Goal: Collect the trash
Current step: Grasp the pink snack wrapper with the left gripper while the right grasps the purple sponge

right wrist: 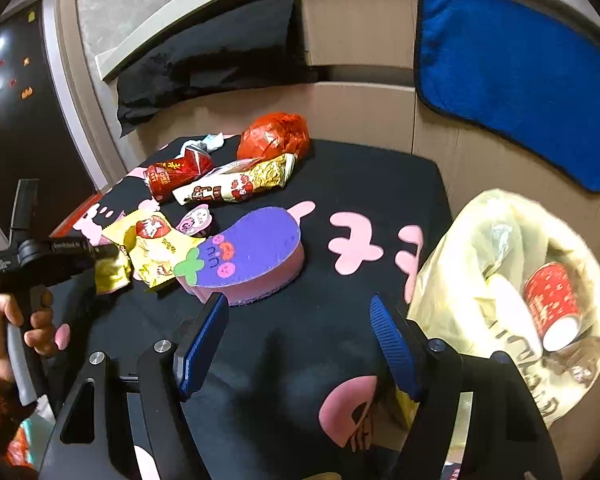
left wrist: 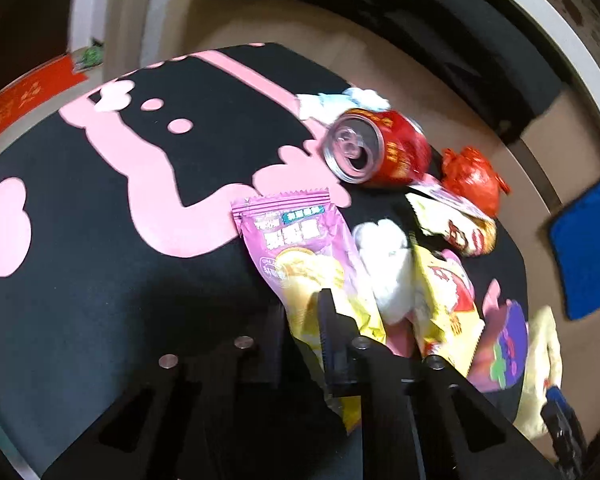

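Observation:
In the left wrist view my left gripper (left wrist: pixel 300 316) is shut on a pink and yellow snack wrapper (left wrist: pixel 300 248) and holds it over the black table cover (left wrist: pixel 80 300). Beyond it lie a red can (left wrist: pixel 380 146) on its side, a white tissue wad (left wrist: pixel 384 264), a yellow wrapper (left wrist: pixel 444 300), a cream wrapper (left wrist: pixel 456 228) and a red crumpled bag (left wrist: pixel 474 178). In the right wrist view my right gripper (right wrist: pixel 300 320) is open and empty above the table. The left gripper (right wrist: pixel 100 260) holds the wrapper (right wrist: pixel 110 270) there. A yellowish trash bag (right wrist: pixel 508 304) at the right holds a red paper cup (right wrist: pixel 554 304).
A purple eggplant-shaped pad (right wrist: pixel 248 252) lies mid-table. The red can (right wrist: pixel 178 174), a long wrapper (right wrist: pixel 236 184), a yellow wrapper (right wrist: pixel 156 252) and the red bag (right wrist: pixel 274 136) lie behind it. A blue cloth (right wrist: pixel 516 76) hangs on the cardboard wall (right wrist: pixel 360 32).

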Action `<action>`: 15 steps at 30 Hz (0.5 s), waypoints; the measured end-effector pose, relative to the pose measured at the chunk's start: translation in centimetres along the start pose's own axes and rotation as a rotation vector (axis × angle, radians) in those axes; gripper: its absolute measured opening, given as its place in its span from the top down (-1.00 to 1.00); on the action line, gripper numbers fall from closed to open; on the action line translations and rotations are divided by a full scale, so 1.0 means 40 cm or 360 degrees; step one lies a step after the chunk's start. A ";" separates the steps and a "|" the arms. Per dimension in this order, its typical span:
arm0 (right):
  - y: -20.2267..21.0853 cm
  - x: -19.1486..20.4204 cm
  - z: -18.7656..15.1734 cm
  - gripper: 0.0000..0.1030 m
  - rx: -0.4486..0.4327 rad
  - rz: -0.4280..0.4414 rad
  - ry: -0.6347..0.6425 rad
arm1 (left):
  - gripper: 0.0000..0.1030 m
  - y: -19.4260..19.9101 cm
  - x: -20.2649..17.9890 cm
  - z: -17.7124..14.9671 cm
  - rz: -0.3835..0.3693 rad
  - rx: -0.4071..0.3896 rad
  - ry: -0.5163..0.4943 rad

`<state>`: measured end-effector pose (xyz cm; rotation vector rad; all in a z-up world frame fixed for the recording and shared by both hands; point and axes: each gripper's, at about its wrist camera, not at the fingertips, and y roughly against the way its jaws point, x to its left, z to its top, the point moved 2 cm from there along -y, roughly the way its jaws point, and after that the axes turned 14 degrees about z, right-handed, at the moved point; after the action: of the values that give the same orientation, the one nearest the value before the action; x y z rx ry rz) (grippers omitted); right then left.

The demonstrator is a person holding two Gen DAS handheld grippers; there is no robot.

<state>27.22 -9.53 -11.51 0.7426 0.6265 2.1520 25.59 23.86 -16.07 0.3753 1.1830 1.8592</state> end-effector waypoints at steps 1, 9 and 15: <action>-0.004 -0.002 -0.001 -0.38 0.0002 0.0015 -0.0013 | 0.85 0.012 -0.003 -0.003 -0.0002 -0.0026 -0.0041; -0.070 0.000 0.029 -0.38 0.0023 0.0111 -0.0105 | 0.88 0.116 0.021 -0.016 -0.0061 -0.0166 -0.0265; -0.136 -0.038 0.059 -0.38 0.0015 0.0176 -0.0307 | 0.88 0.154 0.071 -0.013 -0.0104 -0.0201 -0.0268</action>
<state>32.34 -7.04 -13.76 0.9967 0.5045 2.1450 20.49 24.79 -11.68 0.4090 0.9494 1.7978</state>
